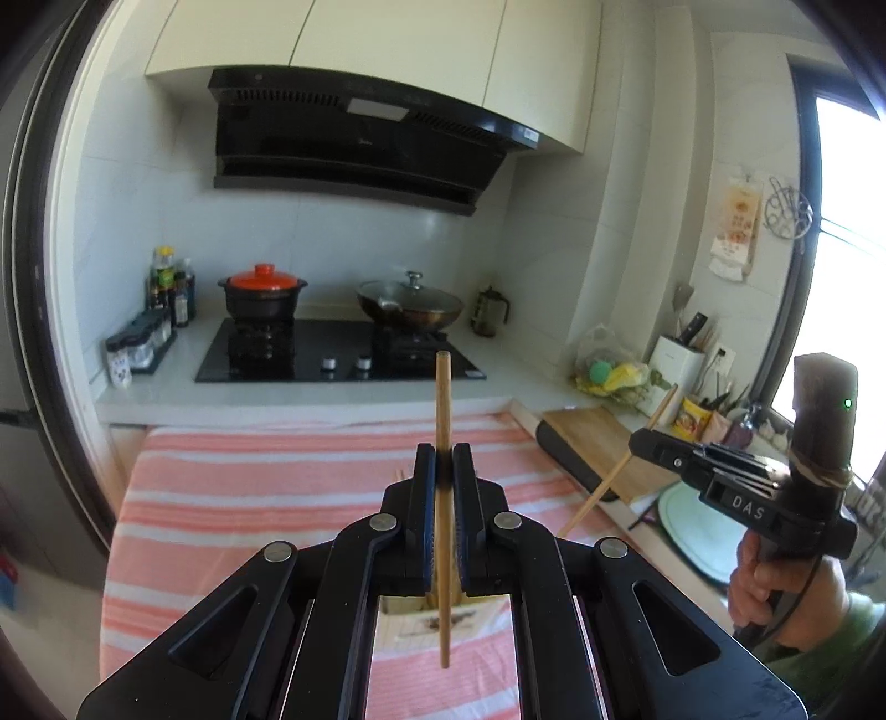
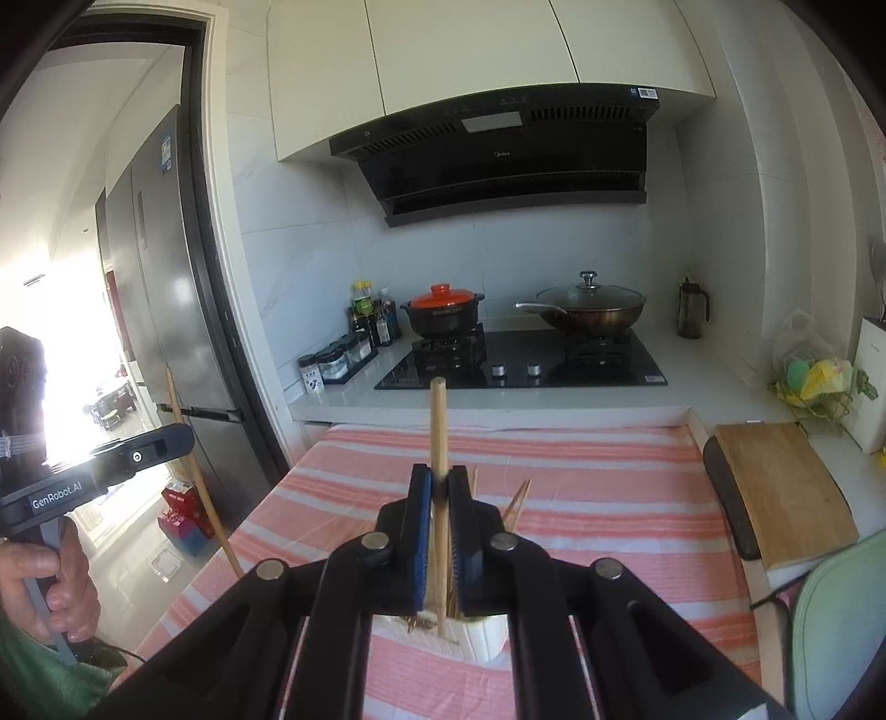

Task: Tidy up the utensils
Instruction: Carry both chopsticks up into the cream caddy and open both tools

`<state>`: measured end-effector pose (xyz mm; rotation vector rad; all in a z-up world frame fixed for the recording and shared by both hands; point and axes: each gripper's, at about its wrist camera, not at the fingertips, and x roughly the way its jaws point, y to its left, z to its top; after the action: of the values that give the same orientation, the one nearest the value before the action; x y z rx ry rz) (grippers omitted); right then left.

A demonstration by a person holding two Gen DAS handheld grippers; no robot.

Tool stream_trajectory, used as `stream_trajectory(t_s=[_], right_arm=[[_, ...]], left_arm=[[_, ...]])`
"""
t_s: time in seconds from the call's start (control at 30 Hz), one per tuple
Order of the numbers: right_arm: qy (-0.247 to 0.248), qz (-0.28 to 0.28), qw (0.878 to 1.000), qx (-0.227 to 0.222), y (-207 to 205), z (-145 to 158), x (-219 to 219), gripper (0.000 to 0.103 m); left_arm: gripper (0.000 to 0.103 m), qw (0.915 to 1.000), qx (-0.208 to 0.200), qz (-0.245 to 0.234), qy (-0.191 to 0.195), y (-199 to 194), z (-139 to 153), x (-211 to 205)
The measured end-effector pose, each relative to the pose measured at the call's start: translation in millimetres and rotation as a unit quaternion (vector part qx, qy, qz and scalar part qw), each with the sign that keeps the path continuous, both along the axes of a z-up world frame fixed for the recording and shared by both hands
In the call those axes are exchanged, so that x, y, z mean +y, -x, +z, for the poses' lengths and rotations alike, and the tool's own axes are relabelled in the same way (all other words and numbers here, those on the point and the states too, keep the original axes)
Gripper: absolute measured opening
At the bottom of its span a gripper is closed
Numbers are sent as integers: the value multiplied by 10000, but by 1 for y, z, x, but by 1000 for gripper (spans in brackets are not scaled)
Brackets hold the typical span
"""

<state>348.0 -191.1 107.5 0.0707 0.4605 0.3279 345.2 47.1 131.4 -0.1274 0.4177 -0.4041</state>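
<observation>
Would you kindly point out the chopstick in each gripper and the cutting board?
Left chopstick (image 1: 443, 387), left wrist view, upper shaft.
Right chopstick (image 2: 438, 421), right wrist view, upper shaft.
Cutting board (image 2: 786, 487), right wrist view, top face.

I am facing a white-tiled kitchen wall (image 2: 310, 260) with cream upper cabinets (image 2: 470, 50) over a black slanted range hood (image 2: 498, 160). A tall stainless steel refrigerator (image 2: 171, 288) is standing by the dark-framed doorway (image 2: 210, 232), where daylight is pouring in. A bright window (image 1: 847, 221) is glowing at the opposite side.
</observation>
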Motion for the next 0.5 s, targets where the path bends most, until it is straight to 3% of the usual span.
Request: stream_trajectory(t_s=[0.1, 0.2, 0.37, 0.5], right_arm=[[129, -31, 9999, -60, -25, -3, 7, 7], [258, -24, 9996, 103, -49, -19, 15, 7], [266, 150, 9919, 1233, -97, -68, 24, 7], [323, 203, 9799, 1957, -134, -114, 31, 7]], left_arm=[[4, 9998, -104, 166, 19, -29, -1, -4], [4, 9997, 126, 200, 92, -60, -20, -10], [4, 9962, 858, 102, -98, -103, -71, -26], [10, 9871, 1568, 21, -319, -133, -113, -41]])
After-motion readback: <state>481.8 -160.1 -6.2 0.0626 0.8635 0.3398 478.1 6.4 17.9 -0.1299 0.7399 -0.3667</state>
